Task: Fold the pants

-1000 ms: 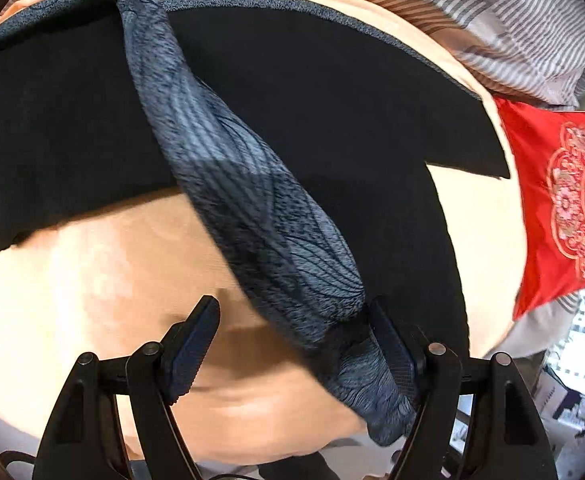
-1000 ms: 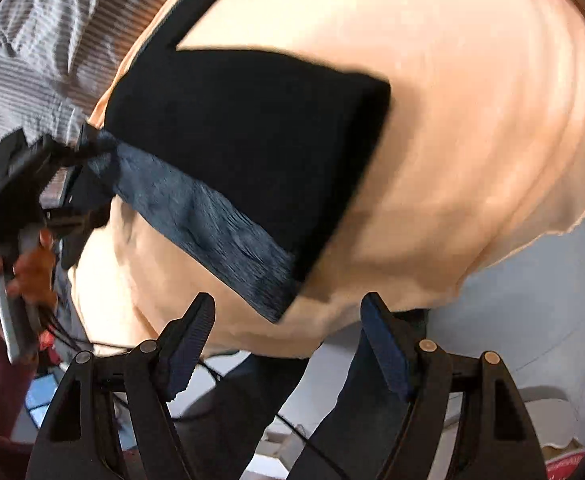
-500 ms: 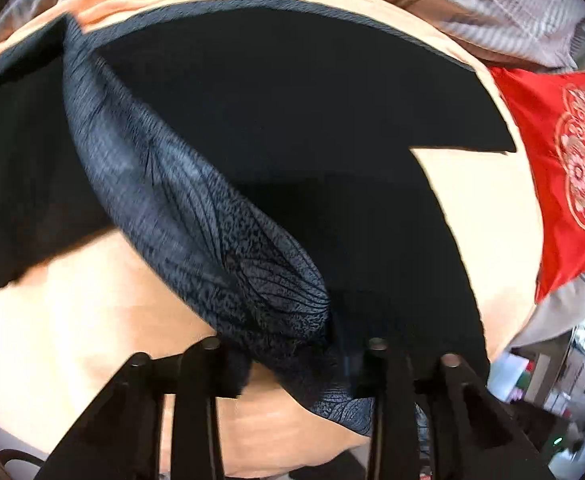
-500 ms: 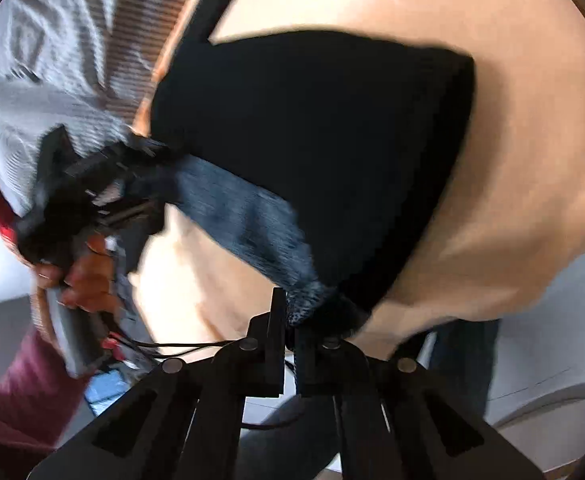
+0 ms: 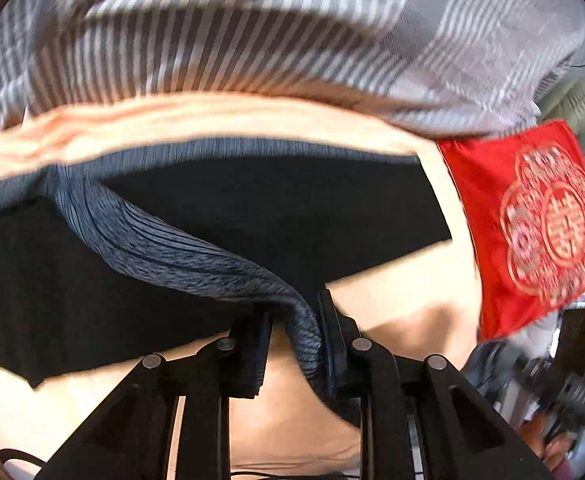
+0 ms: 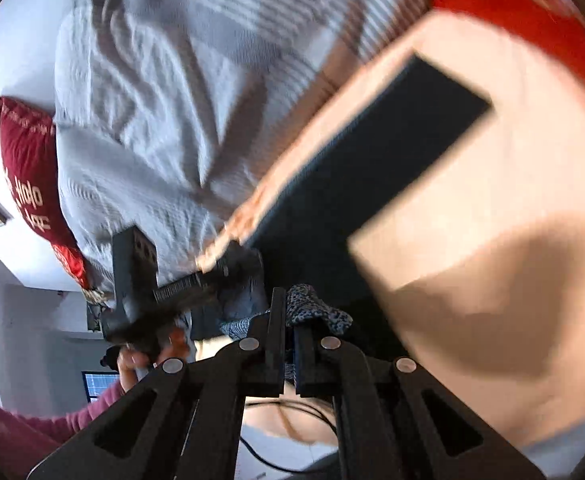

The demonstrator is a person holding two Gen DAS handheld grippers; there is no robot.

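Note:
The black pants (image 5: 252, 216) lie on a peach sheet (image 5: 396, 308), with their grey-blue patterned inside (image 5: 196, 256) turned up along one edge. My left gripper (image 5: 294, 334) is shut on that lifted grey-blue edge. In the right wrist view the pants (image 6: 372, 148) stretch away as a dark strip. My right gripper (image 6: 288, 328) is shut on a bunched corner of the patterned fabric (image 6: 312, 312). The left gripper (image 6: 164, 288) shows there at the left, held by a hand and close beside the right one.
A grey striped duvet (image 5: 276, 28) lies beyond the peach sheet. A red embroidered cushion (image 5: 532, 232) sits at the right, and a dark red pillow (image 6: 28, 168) at the bed's far end. The bed edge drops off near the grippers.
Both grippers went from open to shut on the pants edge. They have since lifted and carried the fabric forward over the pants, coming close together; both views are motion-blurred.

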